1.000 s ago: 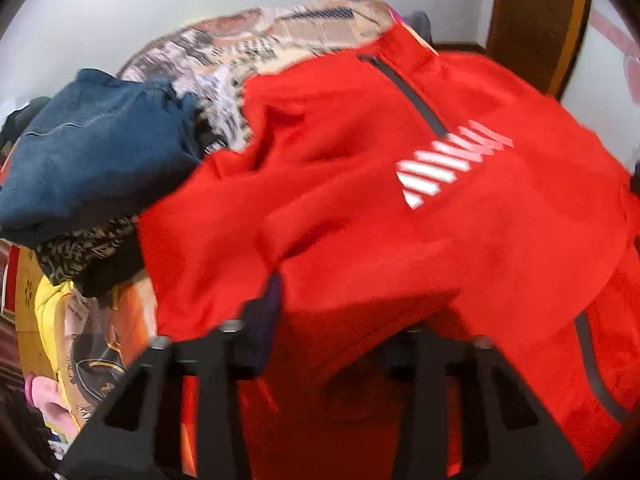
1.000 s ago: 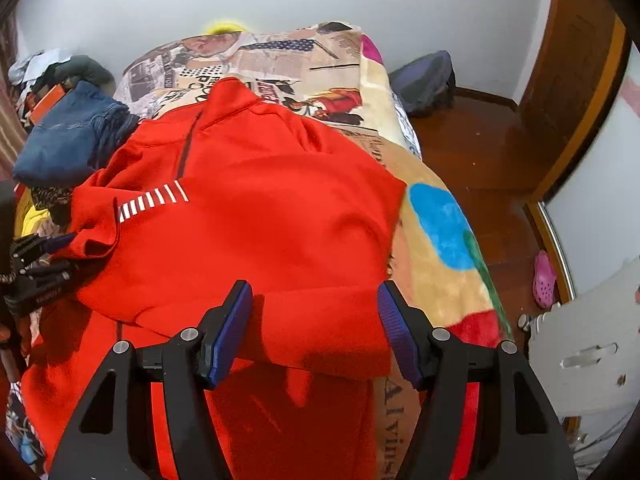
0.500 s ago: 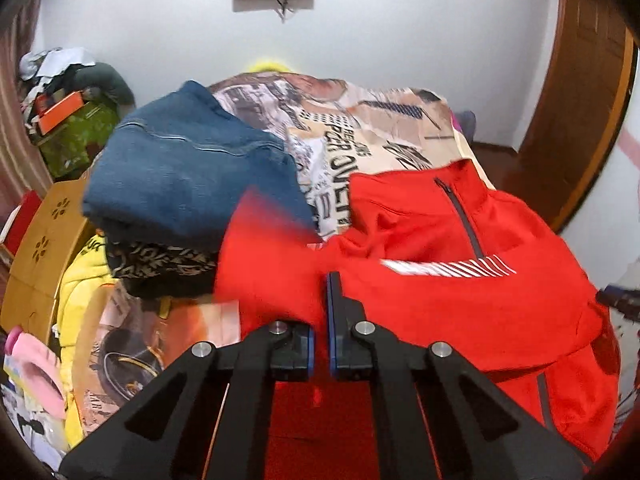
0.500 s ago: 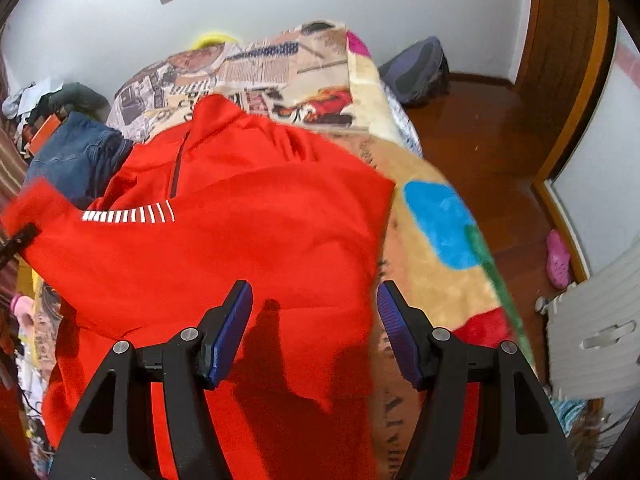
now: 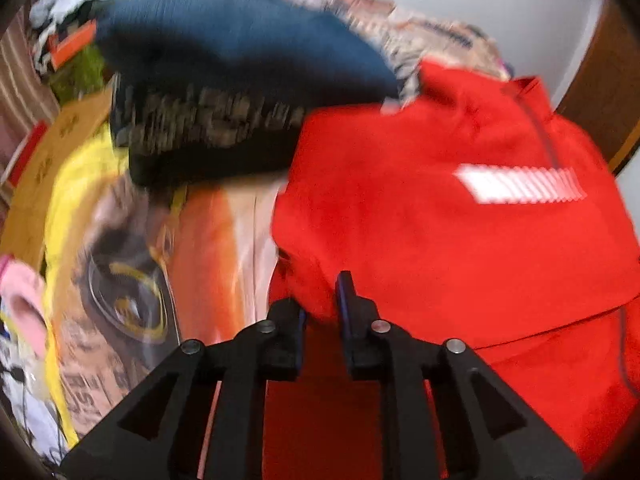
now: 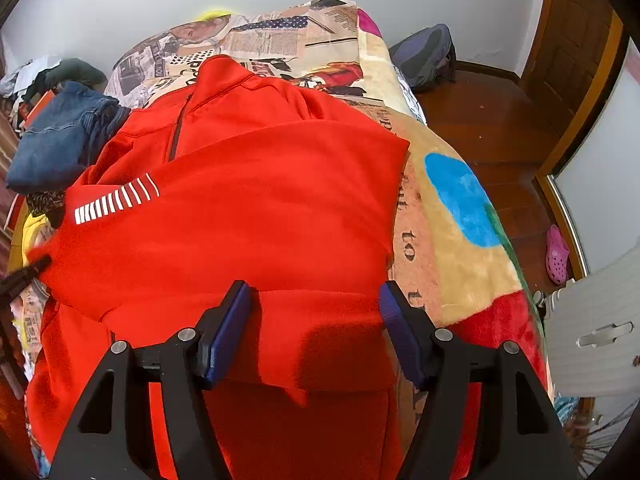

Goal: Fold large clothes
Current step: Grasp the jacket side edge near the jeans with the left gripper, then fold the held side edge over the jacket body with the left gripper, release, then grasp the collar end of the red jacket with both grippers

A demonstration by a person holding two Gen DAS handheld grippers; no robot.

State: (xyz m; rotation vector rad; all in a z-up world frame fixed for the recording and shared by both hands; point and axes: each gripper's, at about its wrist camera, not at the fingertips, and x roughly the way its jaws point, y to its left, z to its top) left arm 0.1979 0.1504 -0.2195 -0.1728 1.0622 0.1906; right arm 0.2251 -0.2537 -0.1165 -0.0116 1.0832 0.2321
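Note:
A red zip-neck jacket (image 6: 260, 220) with white stripes lies spread on the bed, one part folded across its front. My left gripper (image 5: 321, 304) is at the jacket's (image 5: 440, 240) left edge. Its jaws are opening, narrowly apart, and a bunch of red fabric fills the gap and touches both pads. In the right wrist view the left gripper (image 6: 24, 276) shows as a dark tip against the fold's left corner. My right gripper (image 6: 316, 312) stands open just above the jacket's lower front, its blue pads (image 6: 234, 320) wide apart and pressing on nothing.
Folded blue jeans (image 5: 240, 40) rest on a dark patterned garment (image 5: 208, 128) left of the jacket. The printed blanket (image 6: 460, 200) covers the bed. A backpack (image 6: 424, 56), a pink shoe (image 6: 558, 254) and a white drawer unit (image 6: 592, 340) are on the wooden floor to the right.
My left gripper has swung left along the jacket's edge, carrying red fabric, and its jaws have parted a little after being shut. The right gripper has stayed in place, still open.

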